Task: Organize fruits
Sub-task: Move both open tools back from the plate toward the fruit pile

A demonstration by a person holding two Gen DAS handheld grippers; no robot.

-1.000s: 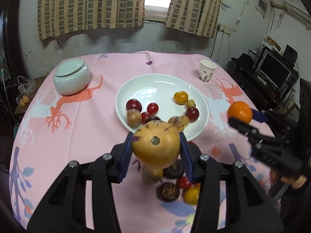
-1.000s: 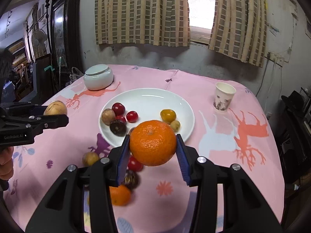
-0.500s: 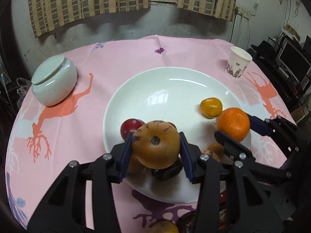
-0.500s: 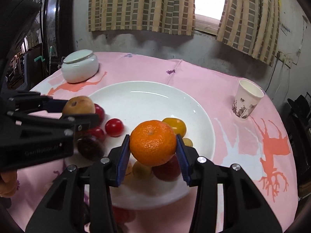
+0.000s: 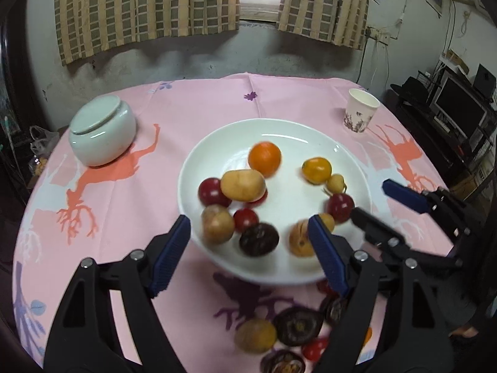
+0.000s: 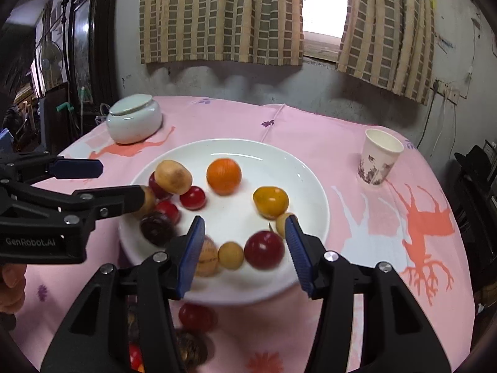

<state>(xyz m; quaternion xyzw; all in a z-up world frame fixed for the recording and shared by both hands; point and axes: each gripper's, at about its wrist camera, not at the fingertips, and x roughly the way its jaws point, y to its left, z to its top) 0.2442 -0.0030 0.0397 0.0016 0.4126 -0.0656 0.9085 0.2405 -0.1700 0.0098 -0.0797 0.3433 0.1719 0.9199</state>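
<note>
A white plate [image 5: 348, 152] [image 6: 313, 180] on the pink tablecloth holds several fruits. An orange [image 5: 264, 158] [image 6: 223, 176] and a tan round fruit [image 5: 243, 185] [image 6: 173, 177] lie in it, blurred. My left gripper [image 5: 248, 245] is open and empty over the plate's near rim; it also shows in the right wrist view [image 6: 105, 183]. My right gripper [image 6: 243, 245] is open and empty above the plate's near side; it also shows in the left wrist view [image 5: 385, 202]. More loose fruits [image 5: 295, 329] [image 6: 195, 315] lie on the cloth in front of the plate.
A pale green lidded jar [image 5: 102, 135] [image 6: 135, 118] stands at the back left. A paper cup [image 5: 360, 110] [image 6: 380, 157] stands at the back right. The round table's edges curve away on both sides, with dark furniture and a monitor [image 5: 459, 108] beyond.
Both grippers opened and let go: the orange and the tan fruit dropped into the plate. Both grippers pulled back a little from the plate's middle.
</note>
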